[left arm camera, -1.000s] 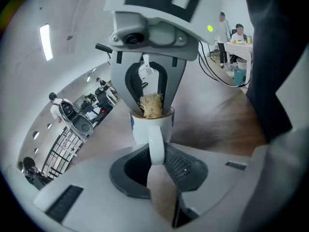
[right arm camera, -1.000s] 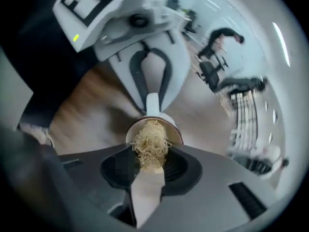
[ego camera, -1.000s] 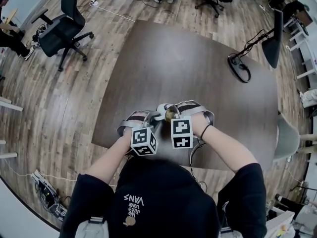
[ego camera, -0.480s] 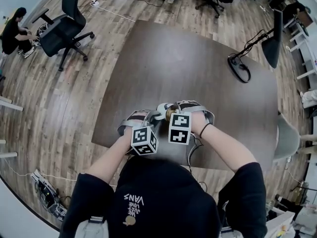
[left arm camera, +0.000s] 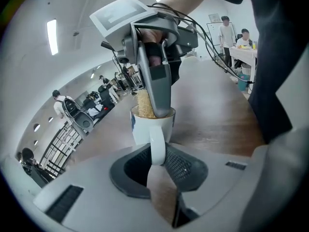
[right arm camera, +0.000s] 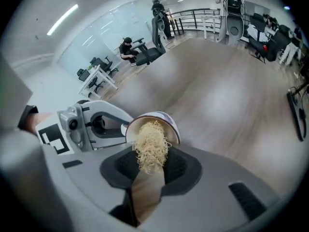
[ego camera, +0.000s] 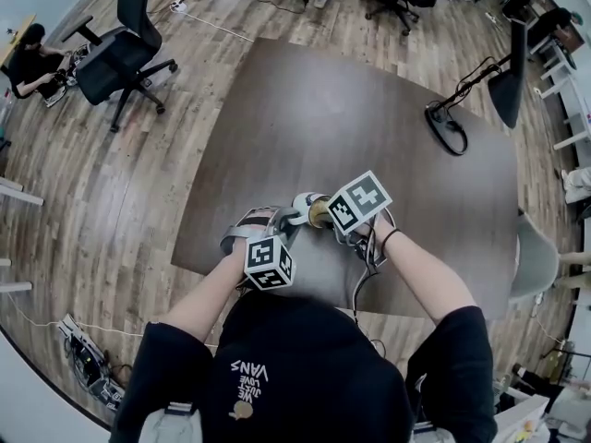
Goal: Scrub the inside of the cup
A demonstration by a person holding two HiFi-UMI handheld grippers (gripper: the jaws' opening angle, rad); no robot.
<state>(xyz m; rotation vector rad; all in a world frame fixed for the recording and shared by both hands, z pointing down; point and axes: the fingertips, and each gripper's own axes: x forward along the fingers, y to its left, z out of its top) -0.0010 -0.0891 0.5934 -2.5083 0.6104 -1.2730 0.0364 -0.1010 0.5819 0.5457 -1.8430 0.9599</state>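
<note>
A white cup with blue pattern stands on the dark table, close to its near edge. My left gripper is shut on the cup's handle, which sticks out toward the camera between the pads. My right gripper is shut on a straw-coloured fibrous scrubber and pushes it down into the cup's mouth. In the head view the cup shows between the left gripper and the right gripper. The inside of the cup is mostly hidden by the scrubber.
A black stand with a looped cable sits at the table's far right. A black office chair stands on the wood floor at the left, with a seated person beyond it. A grey chair is at the table's right edge.
The right gripper has rolled about its own line inside the cup; its marker cube now tips up and to the right. The left gripper and the cup kept still.
</note>
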